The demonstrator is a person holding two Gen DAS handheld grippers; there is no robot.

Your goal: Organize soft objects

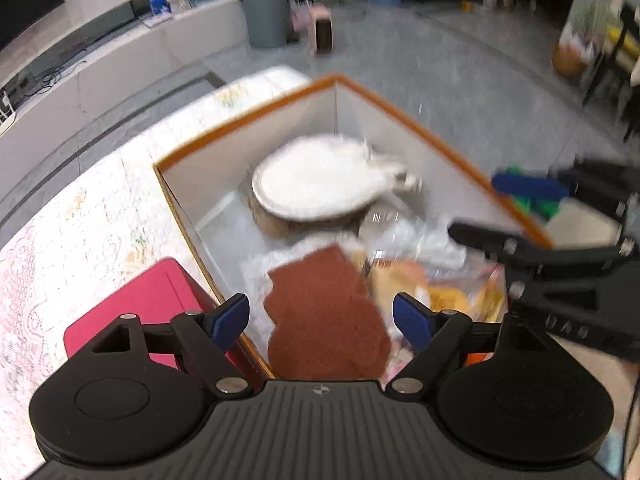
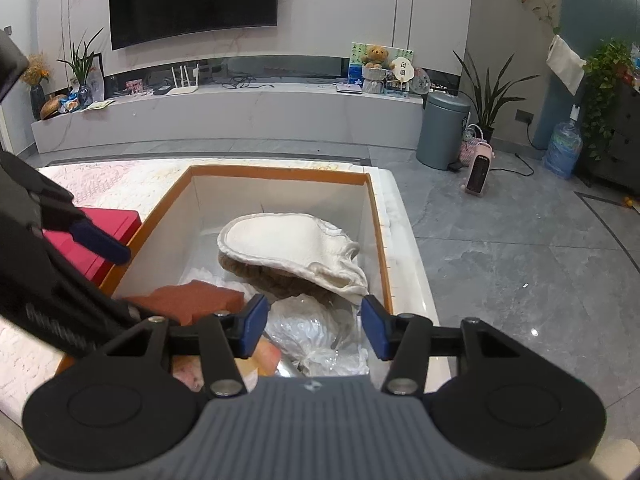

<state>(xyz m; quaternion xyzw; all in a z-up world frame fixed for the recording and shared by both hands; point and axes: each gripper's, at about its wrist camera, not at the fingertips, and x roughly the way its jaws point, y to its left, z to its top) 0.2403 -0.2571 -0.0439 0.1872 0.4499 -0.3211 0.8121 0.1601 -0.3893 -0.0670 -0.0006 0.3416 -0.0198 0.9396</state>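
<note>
A white box with an orange rim (image 1: 256,114) (image 2: 280,172) stands on the table and holds the soft things. At its far end a white padded slipper-like piece (image 1: 316,184) (image 2: 288,240) lies on a brown woolly one. Nearer lie a rust-brown sponge piece (image 1: 324,312) (image 2: 188,300), a clear plastic bag of white stuff (image 2: 316,332) (image 1: 400,228) and a yellow-orange packet (image 1: 448,296). My left gripper (image 1: 322,320) hovers wide open over the sponge piece, its pads clear of it. My right gripper (image 2: 314,330) stands open above the plastic bag, not touching it.
A magenta flat box (image 1: 132,304) (image 2: 108,220) lies on the lace tablecloth (image 1: 80,220) just left of the white box. The table's edge runs along the box's right side, with grey floor beyond. A grey bin (image 2: 444,132) and a small heater (image 2: 478,172) stand on the floor.
</note>
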